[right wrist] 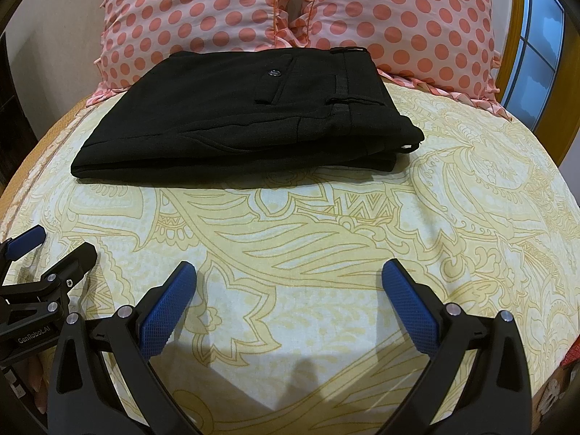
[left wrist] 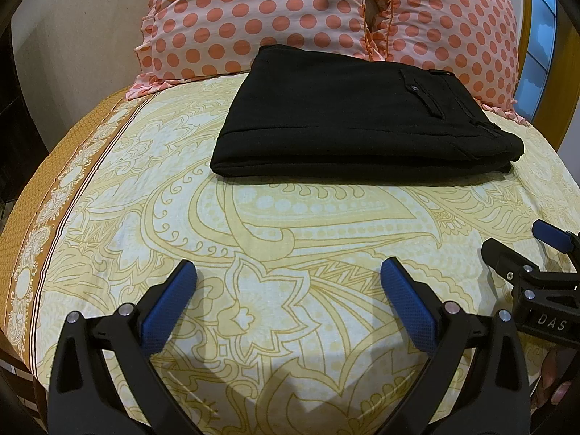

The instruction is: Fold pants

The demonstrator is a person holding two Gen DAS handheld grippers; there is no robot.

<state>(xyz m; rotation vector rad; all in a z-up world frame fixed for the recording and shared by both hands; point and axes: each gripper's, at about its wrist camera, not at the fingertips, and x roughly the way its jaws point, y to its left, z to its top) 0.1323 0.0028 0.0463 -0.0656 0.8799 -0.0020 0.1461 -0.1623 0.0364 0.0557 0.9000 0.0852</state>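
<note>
The black pants (left wrist: 362, 116) lie at the far end of the bed, just in front of two polka-dot pillows (left wrist: 253, 14), as a compact, layered rectangle with its edges squared; the waistband (right wrist: 348, 83) and the buttoned back pocket (right wrist: 275, 83) face up toward the right, which suggests the legs have been doubled beneath so the tidier, stiffer part stays on top. That stacked shape, resting flat on the yellow patterned bedsheet (left wrist: 290, 224) with nothing gripping it, reads as a fold that is finished or very nearly so. The left gripper (left wrist: 288, 272) hangs over the near part of the sheet, well apart from the garment, its jaws spread wide with only bare sheet between the blue pads (left wrist: 170, 304). The right gripper (right wrist: 289, 272) sits just beside it on the right, equally clear of the cloth, its jaws likewise spread and holding nothing. Keeping both tools low, near and empty probably serves to leave the bundle undisturbed while it can be checked. A small pale bit of lining (right wrist: 409, 146) peeks out at the right corner of the stack, the one spot that might merit a tuck.
</note>
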